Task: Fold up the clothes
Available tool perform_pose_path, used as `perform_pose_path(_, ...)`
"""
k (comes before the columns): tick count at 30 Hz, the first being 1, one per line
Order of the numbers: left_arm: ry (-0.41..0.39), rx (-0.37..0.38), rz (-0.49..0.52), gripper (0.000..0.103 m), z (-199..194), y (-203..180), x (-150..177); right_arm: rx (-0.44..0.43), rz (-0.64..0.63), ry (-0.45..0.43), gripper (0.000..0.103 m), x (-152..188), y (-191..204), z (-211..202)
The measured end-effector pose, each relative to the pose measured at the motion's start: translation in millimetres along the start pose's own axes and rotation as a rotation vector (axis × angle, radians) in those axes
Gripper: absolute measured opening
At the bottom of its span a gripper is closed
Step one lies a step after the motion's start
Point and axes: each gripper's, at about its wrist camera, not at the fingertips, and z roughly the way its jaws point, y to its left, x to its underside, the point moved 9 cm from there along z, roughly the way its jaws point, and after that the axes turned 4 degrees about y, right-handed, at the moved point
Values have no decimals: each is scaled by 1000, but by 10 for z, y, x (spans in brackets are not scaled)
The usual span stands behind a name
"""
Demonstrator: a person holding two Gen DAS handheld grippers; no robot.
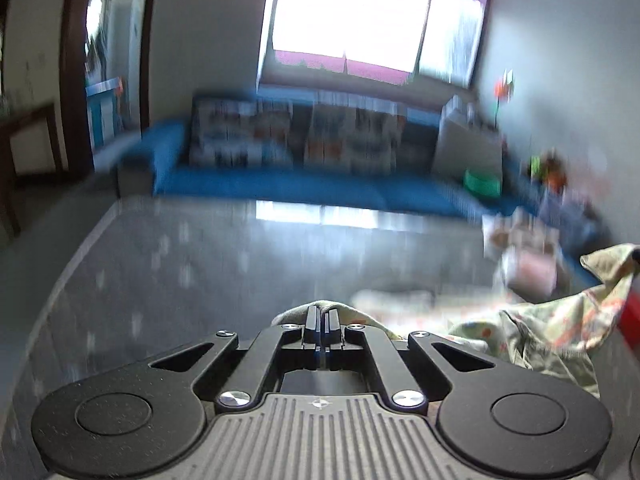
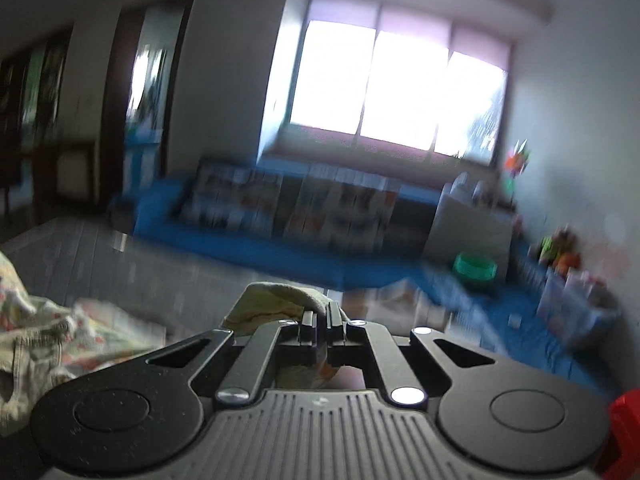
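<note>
No readable writing or brand in either view; both frames are motion-blurred.

Left wrist view: one left gripper [image 1: 322, 314], black metal with ribbed grey housing and four shiny screw heads. Its two fingers are pressed together, pinching a fold of the garment [image 1: 536, 330]; a pale rounded bit of cloth shows just past the fingertips. The garment is soft, crumpled, light greenish cloth with small orange-red print, and it trails to the right edge of the frame over the table [image 1: 168, 264]. The table is one grey glossy speckled slab with a rounded corner, reflecting the window [image 1: 352, 16]. One blue sofa [image 1: 280, 188] sits behind it with two patterned cushions [image 1: 240, 136]. One green bowl-shaped thing [image 1: 482, 184] is on the sofa's right end. Red object at the right edge, unclear what.

Right wrist view: one right gripper [image 2: 320, 316], same build, fingers closed on a bunched edge of the garment [image 2: 276, 296], which humps up yellowish-green just left of the fingertips. More of the same printed cloth lies loose at lower left on the table [image 2: 80, 256]. Window [image 2: 400, 92] has three bright panes under a pinkish blind. Blue sofa [image 2: 360, 268], green bowl-shaped thing [image 2: 476, 268], and a blurred clutter of colourful items at right, too smeared to count.
</note>
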Motion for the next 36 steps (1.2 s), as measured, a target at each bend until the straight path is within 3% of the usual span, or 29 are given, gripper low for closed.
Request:
perform_pose_path(7,241,22,-47,2,424,11,1021,-31,26,276,4,1229,114,107)
perform_pose_path(12,278,-5,-47,6,458,47,1329,-33,53,355,10,1639,59,44)
perform_pose_path(17,260,-19,-21,18,377,85,1312,-72,-10,403,27,1848,72,-165)
perform_pose_path(21,206,-28,-1,43,230,100,1204,-95,-88,435,35,1975,124,-361)
perform_pose_path(26,155,-35,19,43,79,73,1066,-106,-118,363,35,1833,187,-568)
perform_pose_path(31,114,81,119,42,36,-444,954,-151,-138,289,33,1626,430,-521)
perform_pose_path(36,133,270,236,42,205,-1239,980,-181,-170,316,33,1676,703,-165)
